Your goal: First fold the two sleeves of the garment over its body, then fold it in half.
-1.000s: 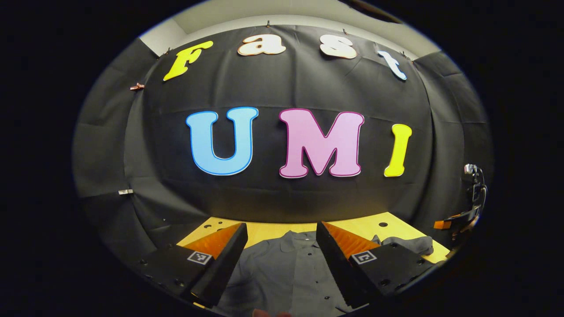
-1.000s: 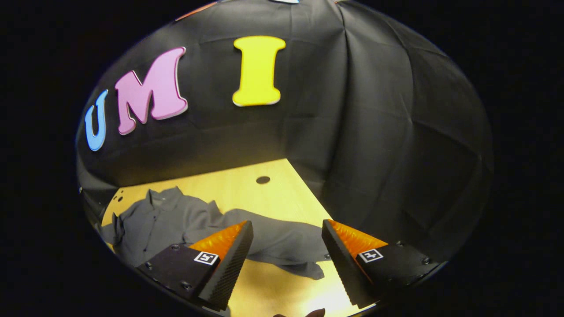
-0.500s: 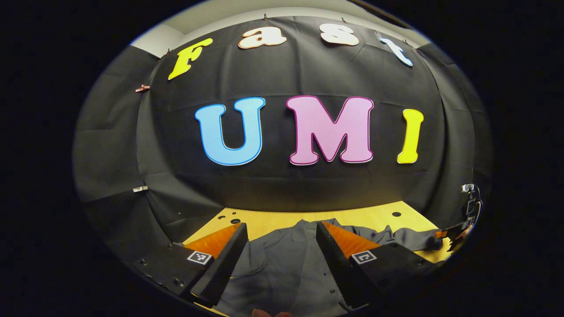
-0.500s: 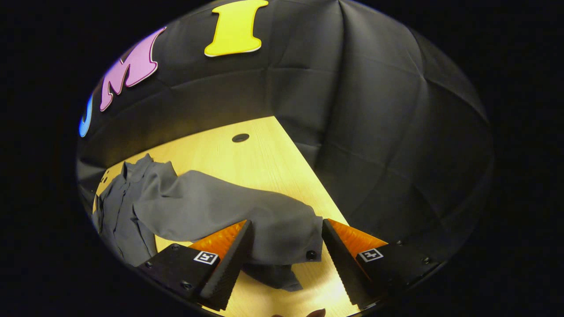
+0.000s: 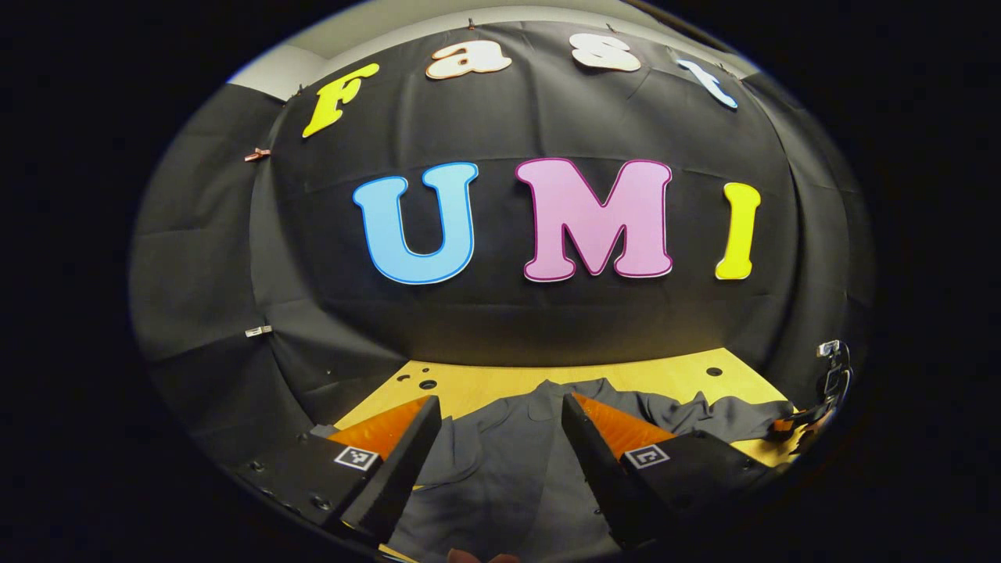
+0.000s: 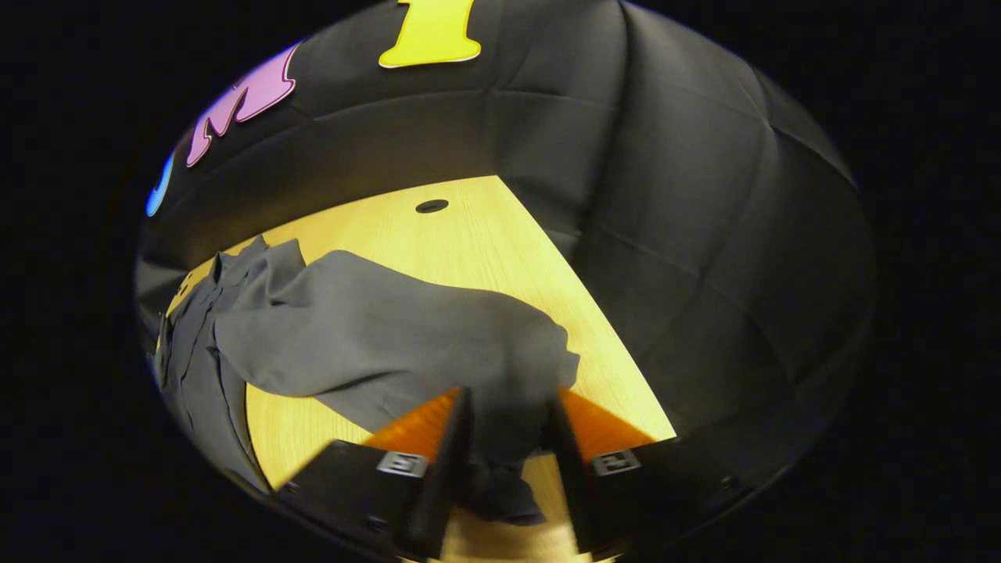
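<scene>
Left gripper (image 5: 494, 457): It hangs just above the body of the shirt. Its two fingers (image 5: 403, 461) are wide apart and hold nothing.
Shirt (image 5: 500, 469): A gray shirt with buttons lies spread out on the desk. In the left gripper view its collar (image 5: 539, 395) points to the back wall. One sleeve lies out to the right.
Desk (image 6: 469, 242): It is light wood with small round holes. The shirt lies on it.
Sleeve (image 6: 375, 336): In the right gripper view the long gray sleeve runs from the shirt's body on the left to the gripper at the bottom.
Right gripper (image 6: 507, 438): Its fingers have come close together around the end of the sleeve. The cloth sits bunched between them. I cannot tell if both fingers press on it.
</scene>
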{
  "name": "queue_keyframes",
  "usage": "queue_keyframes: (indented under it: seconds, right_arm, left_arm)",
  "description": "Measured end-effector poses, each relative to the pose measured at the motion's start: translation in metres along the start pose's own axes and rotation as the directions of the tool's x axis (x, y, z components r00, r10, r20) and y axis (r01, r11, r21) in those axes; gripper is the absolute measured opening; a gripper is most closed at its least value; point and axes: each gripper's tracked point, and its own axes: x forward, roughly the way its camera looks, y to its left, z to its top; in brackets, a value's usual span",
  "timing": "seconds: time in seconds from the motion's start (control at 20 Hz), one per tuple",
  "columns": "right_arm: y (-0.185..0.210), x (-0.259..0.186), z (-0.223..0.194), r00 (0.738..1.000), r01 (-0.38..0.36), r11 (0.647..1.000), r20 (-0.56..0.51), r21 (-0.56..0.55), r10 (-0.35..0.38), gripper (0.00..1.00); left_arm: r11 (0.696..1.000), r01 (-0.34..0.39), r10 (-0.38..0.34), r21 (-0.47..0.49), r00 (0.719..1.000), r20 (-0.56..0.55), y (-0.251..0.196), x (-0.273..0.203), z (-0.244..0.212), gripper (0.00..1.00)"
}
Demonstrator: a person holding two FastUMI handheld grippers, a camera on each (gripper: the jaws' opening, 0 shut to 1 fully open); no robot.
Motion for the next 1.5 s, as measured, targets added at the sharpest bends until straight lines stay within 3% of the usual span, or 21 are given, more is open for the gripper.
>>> queue_keyframes:
  seconds: [0.05, 0.1, 0.55, 0.8, 1.15, 1.5]
  right_arm:
    - [0.002, 0.000, 0.004, 1.000, -0.001, 1.000, -0.018, 0.030, 0.001, 0.07]
    - [-0.003, 0.002, 0.003, 0.999, 0.018, 0.999, -0.028, 0.037, -0.017, 0.06]
    - [-0.011, -0.071, 0.037, 0.985, 0.121, 0.991, 0.113, 0.060, -0.128, 0.05]
    - [0.012, -0.134, 0.061, 0.966, 0.129, 0.990, 0.216, 0.054, -0.138, 0.05]
    - [0.095, -0.207, 0.090, 0.944, 0.057, 0.998, 0.323, 0.031, -0.064, 0.05]
    - [0.220, -0.233, 0.109, 0.916, -0.058, 0.998, 0.396, -0.014, 0.059, 0.05]
  left_arm:
    - [1.000, 0.000, 0.000, -0.005, 1.000, 0.000, 0.002, 0.000, -0.001, 0.97]
    - [1.000, 0.001, -0.001, -0.009, 1.000, -0.001, 0.004, 0.000, -0.001, 0.97]
    - [0.998, 0.060, -0.059, -0.025, 0.998, 0.019, 0.025, 0.004, -0.003, 0.97]
    - [0.995, 0.088, -0.087, -0.049, 0.996, 0.027, 0.050, 0.010, -0.008, 0.97]
    - [0.990, 0.117, -0.114, -0.084, 0.993, 0.040, 0.098, 0.018, -0.021, 0.97]
    - [0.988, 0.096, -0.091, -0.123, 0.995, 0.048, 0.165, 0.029, -0.038, 0.97]
